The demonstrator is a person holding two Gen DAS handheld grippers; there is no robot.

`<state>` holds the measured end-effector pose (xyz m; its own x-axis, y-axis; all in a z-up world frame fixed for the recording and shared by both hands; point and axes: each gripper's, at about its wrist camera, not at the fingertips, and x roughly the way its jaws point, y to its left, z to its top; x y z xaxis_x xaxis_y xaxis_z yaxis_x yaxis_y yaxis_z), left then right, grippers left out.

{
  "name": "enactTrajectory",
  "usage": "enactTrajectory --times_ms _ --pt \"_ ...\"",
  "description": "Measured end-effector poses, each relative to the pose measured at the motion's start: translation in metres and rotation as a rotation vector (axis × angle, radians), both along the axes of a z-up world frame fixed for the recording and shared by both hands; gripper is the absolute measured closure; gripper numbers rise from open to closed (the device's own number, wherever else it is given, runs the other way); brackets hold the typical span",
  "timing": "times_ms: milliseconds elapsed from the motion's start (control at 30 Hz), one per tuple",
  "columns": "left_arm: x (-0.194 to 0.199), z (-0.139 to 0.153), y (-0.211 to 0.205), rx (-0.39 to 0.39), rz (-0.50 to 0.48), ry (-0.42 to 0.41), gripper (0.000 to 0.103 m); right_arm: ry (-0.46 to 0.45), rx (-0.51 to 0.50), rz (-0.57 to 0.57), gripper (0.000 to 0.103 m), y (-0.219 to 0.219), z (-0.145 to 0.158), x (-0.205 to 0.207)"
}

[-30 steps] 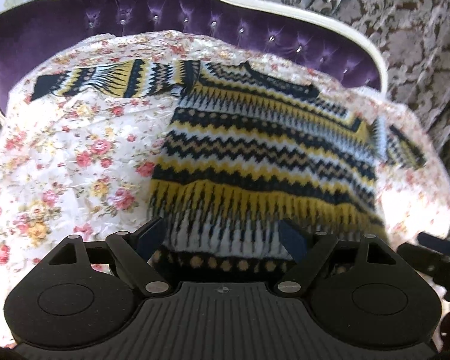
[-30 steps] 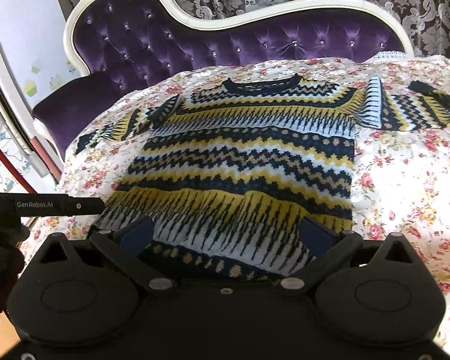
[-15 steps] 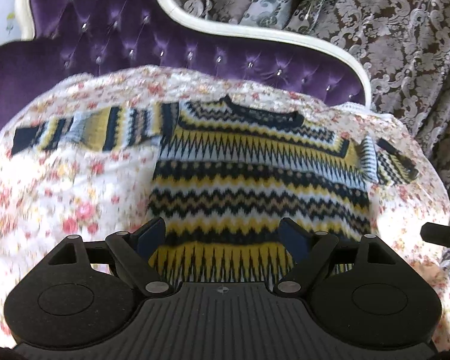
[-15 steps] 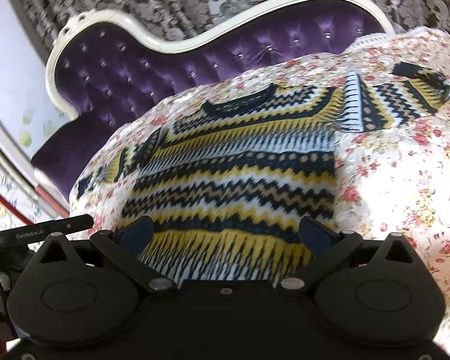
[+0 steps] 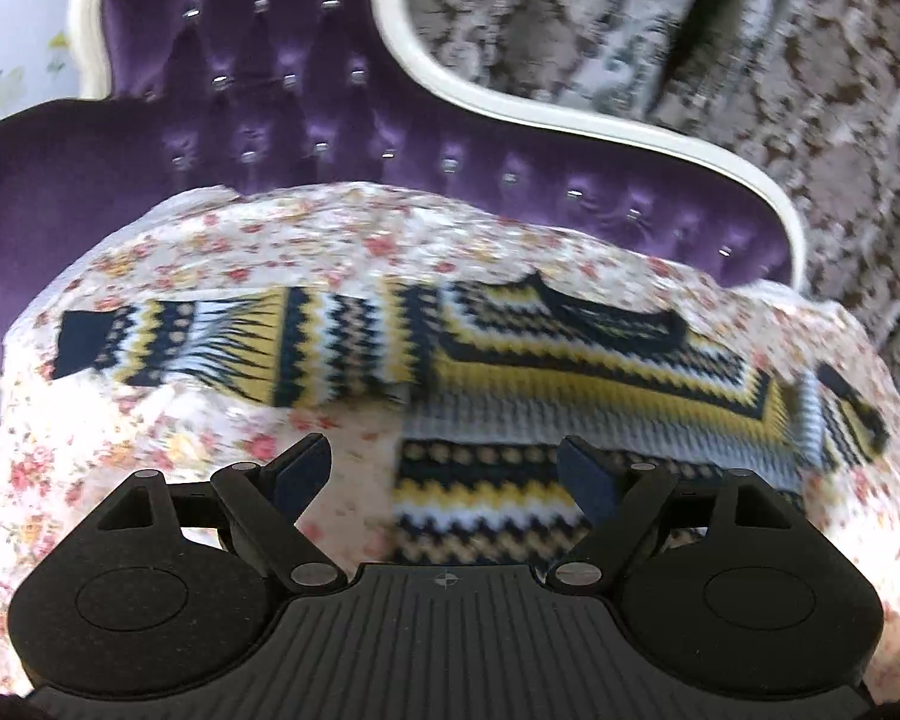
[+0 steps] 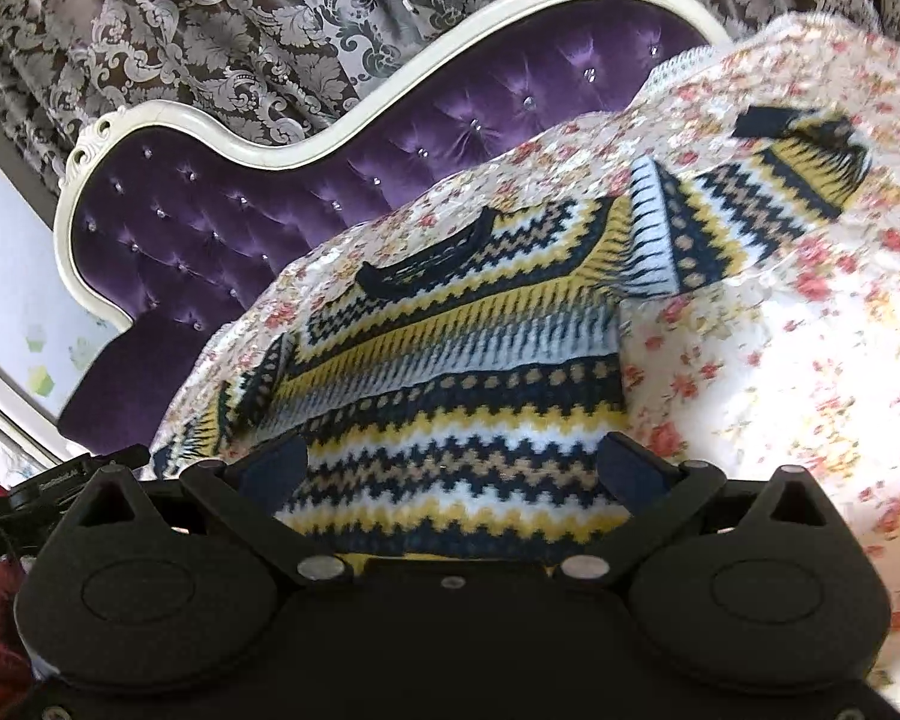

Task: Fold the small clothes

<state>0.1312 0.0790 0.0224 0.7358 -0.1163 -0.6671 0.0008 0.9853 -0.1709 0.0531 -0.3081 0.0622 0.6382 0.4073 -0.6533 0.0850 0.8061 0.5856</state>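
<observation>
Now, with both the left gripper [image 5: 444,465] and right gripper [image 6: 453,468] spread and empty, take the patterned sweater [image 5: 600,372] by a sleeve cuff and fold it toward the collar.

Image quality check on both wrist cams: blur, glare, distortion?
Left wrist: motion blur smears the sweater and curtain; gripper sharp. Right wrist: the floral cover blows out to white at right, mild blur. Both: fisheye bends the sofa frame.

A purple tufted velvet sofa [image 5: 282,120] with a white carved frame carries a white floral cloth [image 5: 168,438]. A navy, yellow and white patterned knitted sweater [image 6: 450,372] lies flat on this cloth, sleeves spread.
</observation>
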Motion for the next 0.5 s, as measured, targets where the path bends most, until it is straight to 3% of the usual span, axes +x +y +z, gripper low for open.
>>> enactTrajectory --times_ms 267,500 --pt "0.002 0.047 0.048 -0.022 0.057 -0.069 0.021 -0.111 0.088 0.057 0.0 0.004 0.047 0.032" --pt "0.008 0.073 0.088 -0.06 0.059 -0.268 0.014 -0.301 0.104 0.022 0.0 0.014 0.075 0.048"
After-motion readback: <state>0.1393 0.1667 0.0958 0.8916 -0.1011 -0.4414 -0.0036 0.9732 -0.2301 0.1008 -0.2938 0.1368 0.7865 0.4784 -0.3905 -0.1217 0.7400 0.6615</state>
